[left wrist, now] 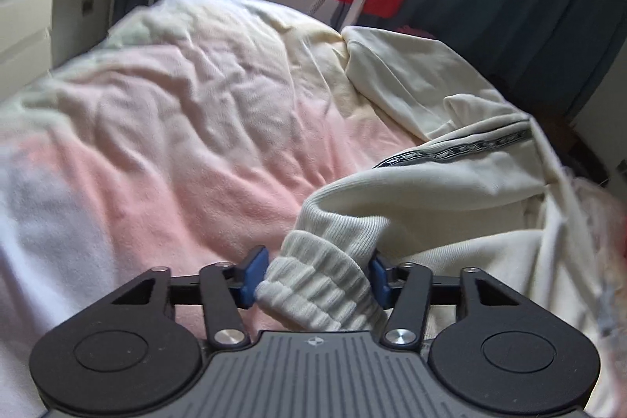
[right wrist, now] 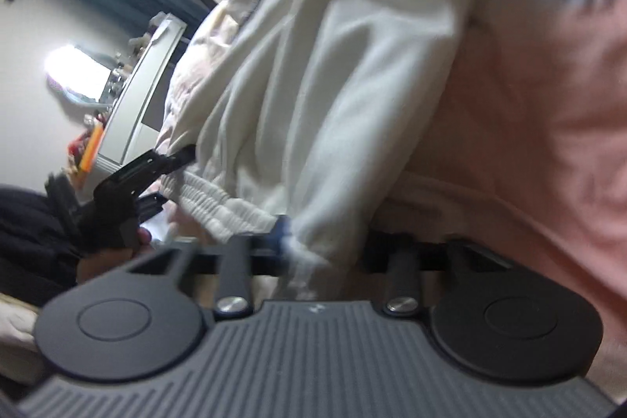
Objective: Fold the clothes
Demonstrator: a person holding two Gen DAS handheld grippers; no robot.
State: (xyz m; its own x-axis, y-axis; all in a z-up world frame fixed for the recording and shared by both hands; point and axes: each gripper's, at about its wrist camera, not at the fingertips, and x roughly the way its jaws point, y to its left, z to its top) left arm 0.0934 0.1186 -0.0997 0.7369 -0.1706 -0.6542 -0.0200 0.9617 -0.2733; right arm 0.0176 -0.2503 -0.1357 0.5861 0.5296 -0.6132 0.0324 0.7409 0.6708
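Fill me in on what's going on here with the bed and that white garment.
A person is working with two handheld grippers on a cream garment lying on a pink-and-white blanket spread over a bed. The left gripper has its blue pads on either side of the garment's ribbed elastic band, gripping it. The right gripper is closed on the same cream fabric, near the gathered band, and its view is tilted sideways and blurred. No finished fold shows yet; the garment is bunched.

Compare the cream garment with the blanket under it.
The garment is cream with ribbed cuffs and a dark patterned stripe; the blanket is pink fading to cream, with no stripe. The garment is bunched and gripped by the left gripper; the blanket lies spread out. Both are wrinkled.
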